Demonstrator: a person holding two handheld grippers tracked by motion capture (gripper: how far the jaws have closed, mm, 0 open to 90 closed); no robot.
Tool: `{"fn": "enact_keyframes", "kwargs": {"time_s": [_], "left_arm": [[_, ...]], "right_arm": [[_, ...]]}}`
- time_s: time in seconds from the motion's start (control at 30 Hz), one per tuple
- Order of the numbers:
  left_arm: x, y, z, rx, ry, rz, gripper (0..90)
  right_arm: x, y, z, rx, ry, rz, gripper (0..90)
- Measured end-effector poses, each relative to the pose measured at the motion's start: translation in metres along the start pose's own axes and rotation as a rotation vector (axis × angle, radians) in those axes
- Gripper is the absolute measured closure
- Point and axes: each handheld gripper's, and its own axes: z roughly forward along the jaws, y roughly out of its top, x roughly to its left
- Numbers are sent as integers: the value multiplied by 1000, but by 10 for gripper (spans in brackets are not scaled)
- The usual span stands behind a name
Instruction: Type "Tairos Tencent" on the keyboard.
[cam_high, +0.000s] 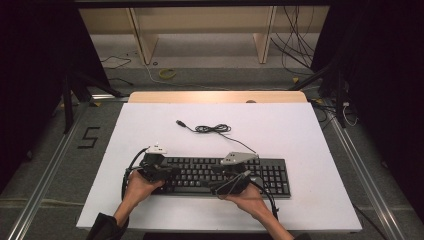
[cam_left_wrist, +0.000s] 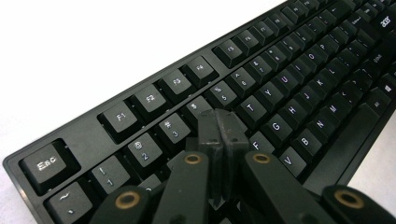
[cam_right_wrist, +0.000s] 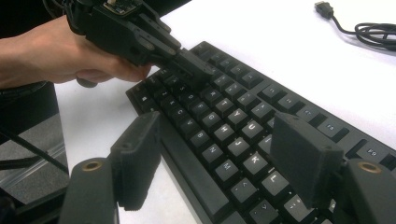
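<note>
Keyboard (cam_high: 220, 175), one black board, lies near the white table's (cam_high: 300, 130) front edge, long axis left to right, its cable (cam_high: 212, 129) trailing toward open room behind. Left tool (cam_left_wrist: 220, 128), jaws pressed together and empty, touches the upper-left keys. Right tool (cam_right_wrist: 224, 154) gapes wide over the middle keys, gripping nothing.

The left gripper (cam_left_wrist: 219, 128) hides keys (around R) on the keyboard (cam_left_wrist: 280, 84).

Lab, black curtains (cam_high: 30, 60), floor cables (cam_high: 295, 45)
</note>
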Motion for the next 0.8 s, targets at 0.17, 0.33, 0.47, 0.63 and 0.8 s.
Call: {"fn": "enact_keyframes", "kwargs": {"time_s": [0.17,0.33,0.47,0.63,0.8], "left_arm": [[-2,-1,2,11,21,5,892],[-2,1,-2,0,13,-5,890],[-4,3,-9,-32,-7,-1,845],[-6,4,-14,-58,-30,-12,761],[-8,3,-16,-58,-42,-21,627]], "right_arm": [[0,0,0,-2,0,-1,344],[0,0,0,-4,-2,0,344],[-1,0,0,-7,-5,0,345],[0,1,-1,-11,-7,1,347],[0,2,-1,-14,-9,0,350]]}}
